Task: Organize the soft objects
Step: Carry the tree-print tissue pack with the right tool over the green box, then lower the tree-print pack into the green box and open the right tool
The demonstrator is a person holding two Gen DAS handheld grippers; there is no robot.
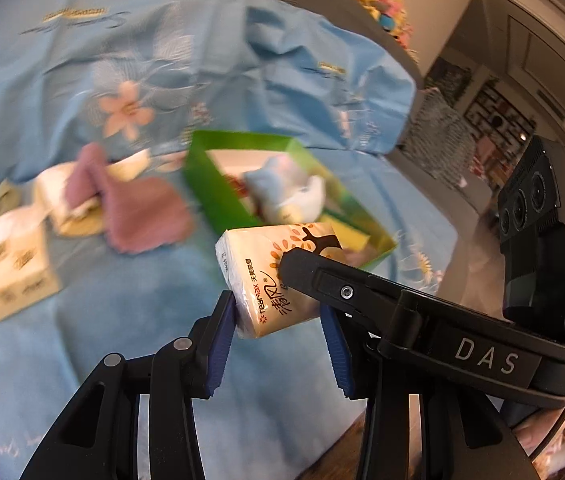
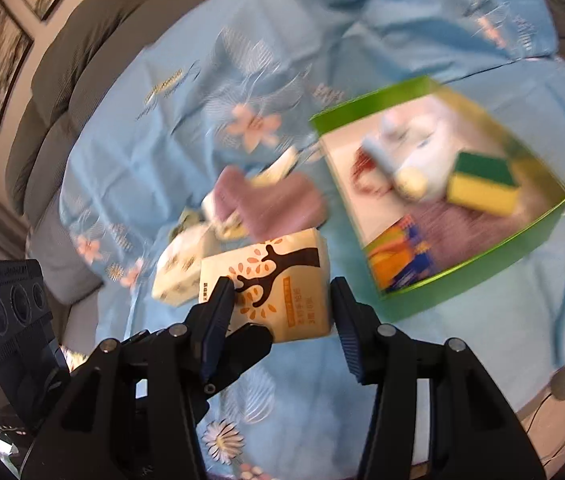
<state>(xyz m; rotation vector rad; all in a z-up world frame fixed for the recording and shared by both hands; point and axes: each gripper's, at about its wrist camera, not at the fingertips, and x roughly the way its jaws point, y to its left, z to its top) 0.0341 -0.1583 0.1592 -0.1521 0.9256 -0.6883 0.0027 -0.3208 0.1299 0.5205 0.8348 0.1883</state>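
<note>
Hovering above the blue flowered sheet point(image 1: 82, 320), a glossy cream tissue pack point(image 1: 270, 280) with a dark tree print sits pinched in the left gripper point(image 1: 278, 340), ribbed blue pads squeezing its soft sides. The right gripper point(image 2: 282, 326) is spread wide around the same pack, one black finger lying across its face. Just beyond, the shiny green box point(image 2: 422, 292) holds a yellow-green sponge point(image 2: 482, 186); a fuzzy mauve cloth point(image 1: 138, 212) slumps to the left.
</note>
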